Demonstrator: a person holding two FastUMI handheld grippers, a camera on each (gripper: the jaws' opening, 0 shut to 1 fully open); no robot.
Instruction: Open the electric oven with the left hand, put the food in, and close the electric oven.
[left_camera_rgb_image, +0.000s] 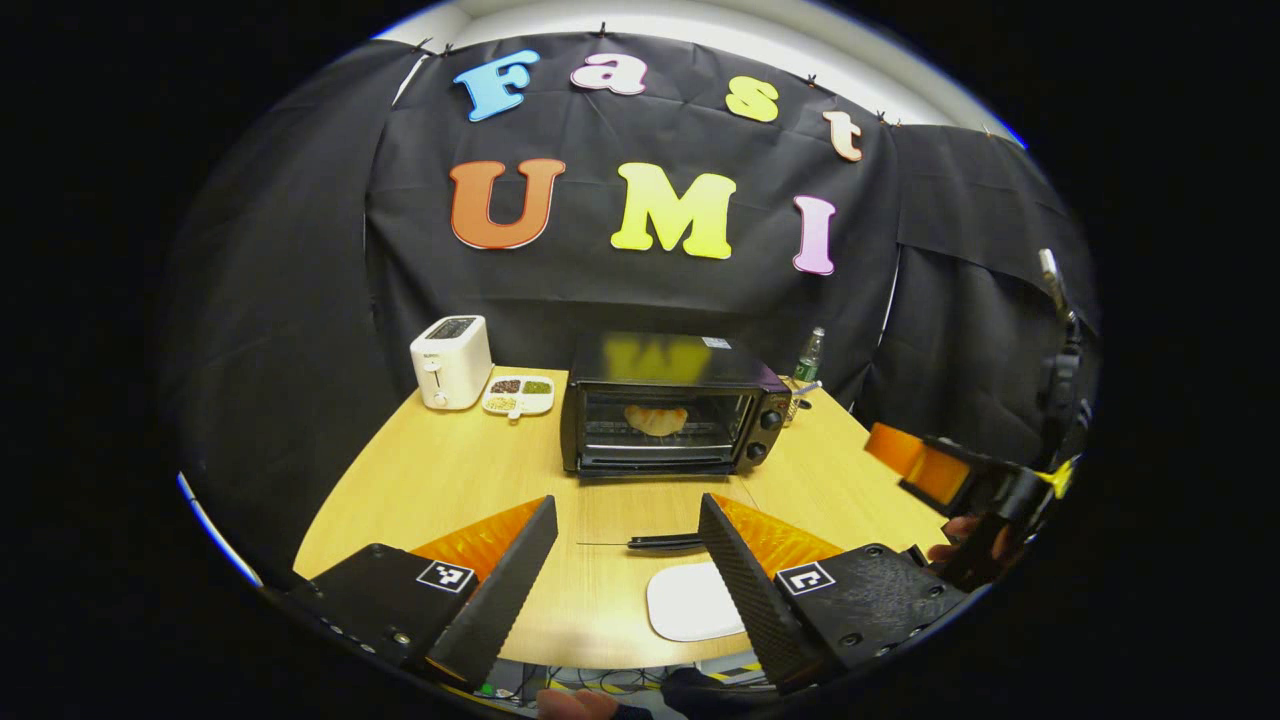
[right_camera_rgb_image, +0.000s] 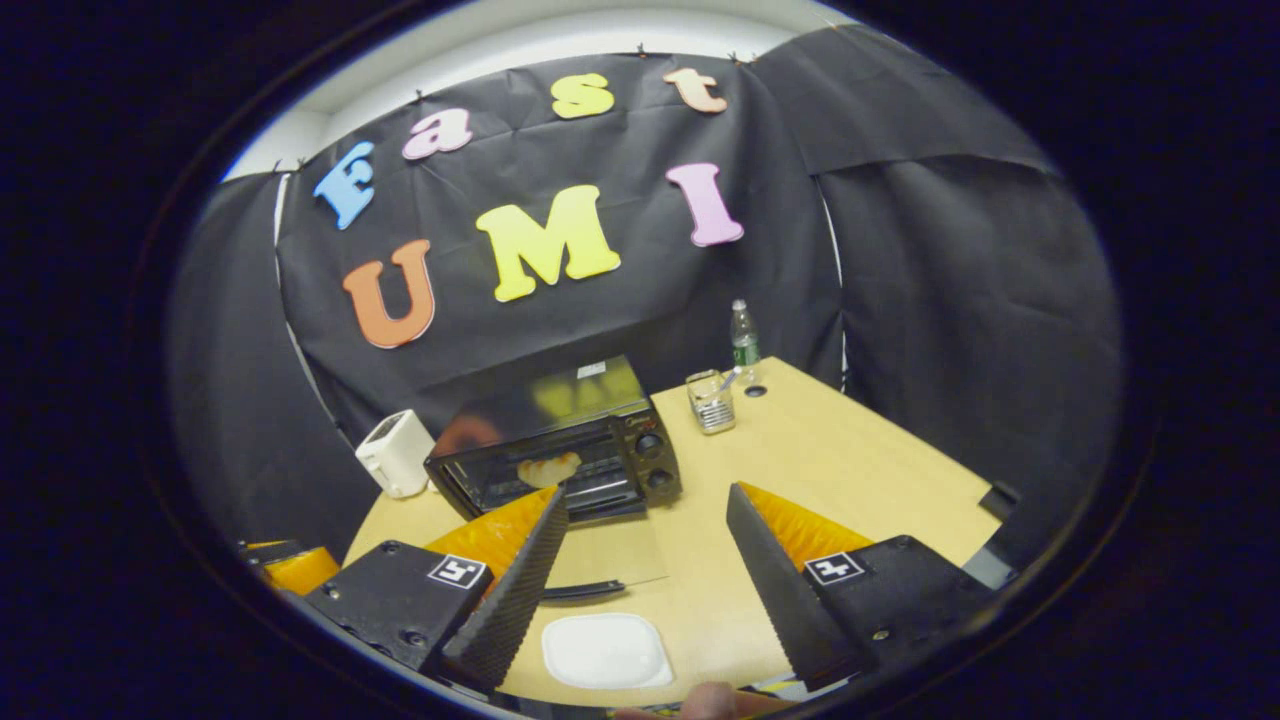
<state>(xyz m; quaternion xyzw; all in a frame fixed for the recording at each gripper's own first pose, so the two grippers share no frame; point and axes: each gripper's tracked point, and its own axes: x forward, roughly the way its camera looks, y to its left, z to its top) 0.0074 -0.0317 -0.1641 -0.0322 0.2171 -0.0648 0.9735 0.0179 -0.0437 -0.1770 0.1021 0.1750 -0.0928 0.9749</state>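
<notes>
The black electric oven (left_camera_rgb_image: 665, 415) stands at the back middle of the wooden table (left_camera_rgb_image: 450, 480), its glass door shut. A golden piece of bread (left_camera_rgb_image: 655, 419) lies on the rack inside, seen through the glass. My left gripper (left_camera_rgb_image: 628, 510) hangs open over the table's front, well short of the oven, with nothing between its fingers. The right gripper (left_camera_rgb_image: 940, 475) shows at the right edge with a hand behind it. In the right gripper view, my right gripper (right_camera_rgb_image: 648, 495) is open and empty, and the oven (right_camera_rgb_image: 560, 460) with the bread (right_camera_rgb_image: 548, 468) sits ahead to the left.
A white plate (left_camera_rgb_image: 693, 600) and a black knife (left_camera_rgb_image: 660, 542) lie near the front edge. A white toaster (left_camera_rgb_image: 452, 361) and a divided snack tray (left_camera_rgb_image: 518, 394) stand left of the oven. A bottle (right_camera_rgb_image: 743, 340) and a glass holder (right_camera_rgb_image: 710, 400) are on its right.
</notes>
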